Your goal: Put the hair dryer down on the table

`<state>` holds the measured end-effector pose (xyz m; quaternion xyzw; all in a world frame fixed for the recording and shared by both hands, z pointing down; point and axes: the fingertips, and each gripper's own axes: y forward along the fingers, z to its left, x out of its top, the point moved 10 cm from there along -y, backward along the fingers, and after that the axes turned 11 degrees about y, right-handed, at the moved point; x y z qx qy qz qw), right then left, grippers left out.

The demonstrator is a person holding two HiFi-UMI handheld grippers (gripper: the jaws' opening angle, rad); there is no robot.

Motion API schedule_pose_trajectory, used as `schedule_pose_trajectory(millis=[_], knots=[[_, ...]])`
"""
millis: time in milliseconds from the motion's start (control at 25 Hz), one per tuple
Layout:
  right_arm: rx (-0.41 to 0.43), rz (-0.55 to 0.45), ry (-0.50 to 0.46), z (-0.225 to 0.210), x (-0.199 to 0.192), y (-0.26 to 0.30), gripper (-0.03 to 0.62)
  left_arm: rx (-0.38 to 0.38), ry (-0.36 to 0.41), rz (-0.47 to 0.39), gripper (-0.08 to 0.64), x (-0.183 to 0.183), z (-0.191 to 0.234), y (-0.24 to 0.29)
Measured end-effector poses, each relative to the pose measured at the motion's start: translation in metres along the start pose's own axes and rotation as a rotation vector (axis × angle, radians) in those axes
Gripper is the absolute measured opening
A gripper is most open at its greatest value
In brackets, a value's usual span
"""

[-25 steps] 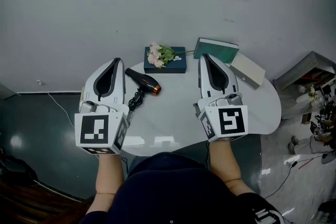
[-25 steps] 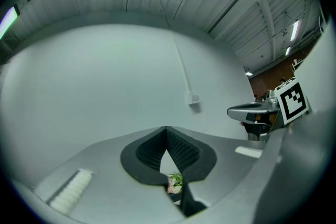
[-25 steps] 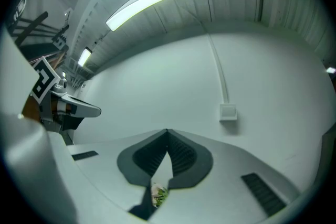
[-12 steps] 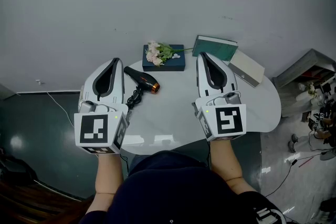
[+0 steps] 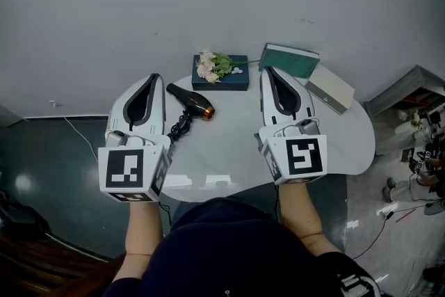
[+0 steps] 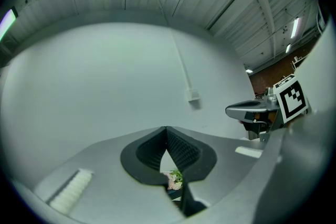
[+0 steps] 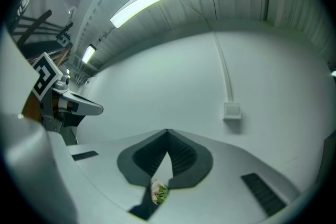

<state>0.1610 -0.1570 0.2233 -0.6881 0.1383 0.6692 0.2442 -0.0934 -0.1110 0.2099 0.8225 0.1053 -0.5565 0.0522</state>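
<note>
Little has been changed over the last second. The hair dryer (image 5: 189, 103) is still seen lying on the far left part of the table (image 5: 229, 156), just right of the left gripper (image 5: 154, 80) and touched by neither gripper. That gripper and the right gripper (image 5: 268, 71) are kept in place, each with its jaws pressed together on nothing. The task is judged already done.
</note>
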Motion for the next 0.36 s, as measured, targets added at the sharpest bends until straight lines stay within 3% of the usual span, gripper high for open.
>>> schedule_pose_trajectory(millis=[360], knots=[[0.003,0.009,0.013,-0.0041,-0.0061,0.0049,0.008,-0.005,-0.004,0.008,0.011,-0.0055,-0.0005,0.0069]])
